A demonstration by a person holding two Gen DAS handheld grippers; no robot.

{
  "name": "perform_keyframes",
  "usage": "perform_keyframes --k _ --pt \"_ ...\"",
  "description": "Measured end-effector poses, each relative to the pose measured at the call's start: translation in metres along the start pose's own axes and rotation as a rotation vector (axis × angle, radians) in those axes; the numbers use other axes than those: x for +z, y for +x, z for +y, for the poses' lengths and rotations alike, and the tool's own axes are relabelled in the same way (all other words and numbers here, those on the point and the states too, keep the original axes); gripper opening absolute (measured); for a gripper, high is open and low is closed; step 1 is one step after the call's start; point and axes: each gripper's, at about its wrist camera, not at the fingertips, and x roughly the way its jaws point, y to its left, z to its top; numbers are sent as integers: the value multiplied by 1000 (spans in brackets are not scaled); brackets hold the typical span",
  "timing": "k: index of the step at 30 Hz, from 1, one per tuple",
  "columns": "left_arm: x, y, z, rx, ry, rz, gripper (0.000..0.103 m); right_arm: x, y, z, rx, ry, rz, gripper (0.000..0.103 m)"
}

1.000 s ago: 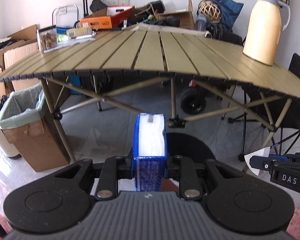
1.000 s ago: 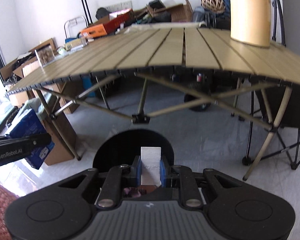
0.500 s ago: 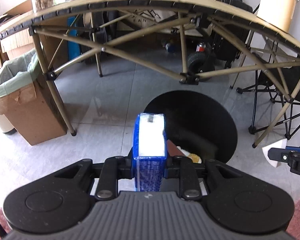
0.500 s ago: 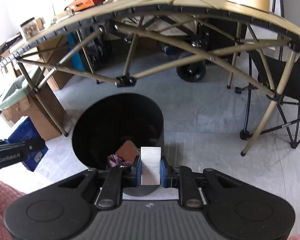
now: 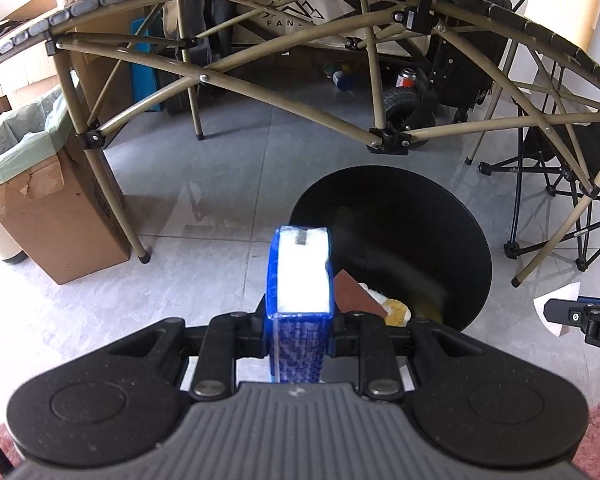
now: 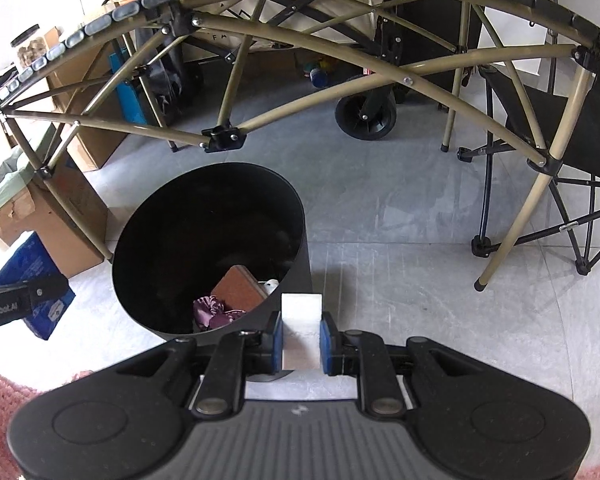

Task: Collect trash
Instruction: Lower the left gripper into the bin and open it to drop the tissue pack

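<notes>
Left wrist view: left gripper [image 5: 299,322] clamped a blue-and-white packet [image 5: 300,280], held just left of the black bin [image 5: 466,236]. Right gripper [image 6: 301,340] pinched a white block [image 6: 301,320] beside the bin's [image 6: 288,196] near rim. Brown card [image 6: 240,284] and purple wrapper [image 6: 214,312] lay inside the bin.

Left tongs [image 5: 299,322] angled steeply downward, pads clamped on a blue-edged pack [image 5: 300,276], right tongs [image 6: 300,338] pitched down likewise, blue pads [image 6: 277,340] pinching a small white piece [image 6: 301,320]
</notes>
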Motion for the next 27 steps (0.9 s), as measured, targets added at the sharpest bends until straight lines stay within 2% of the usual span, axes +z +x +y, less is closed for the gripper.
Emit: perform_keyframes --k 7,17,21,27 --pt "13 12 -15 -11 15 15 23 2 3 -12 -15 38 -2 18" --pt "35 35 -64 -51 62 51 23 -1 6 -48 -35 140 -6 18" --pt "48 43 -80 -65 79 38 23 -2 5 -59 -32 173 -14 18" --pt "64 59 -88 -58 50 65 23 -2 6 -72 -38 223 -22 18"
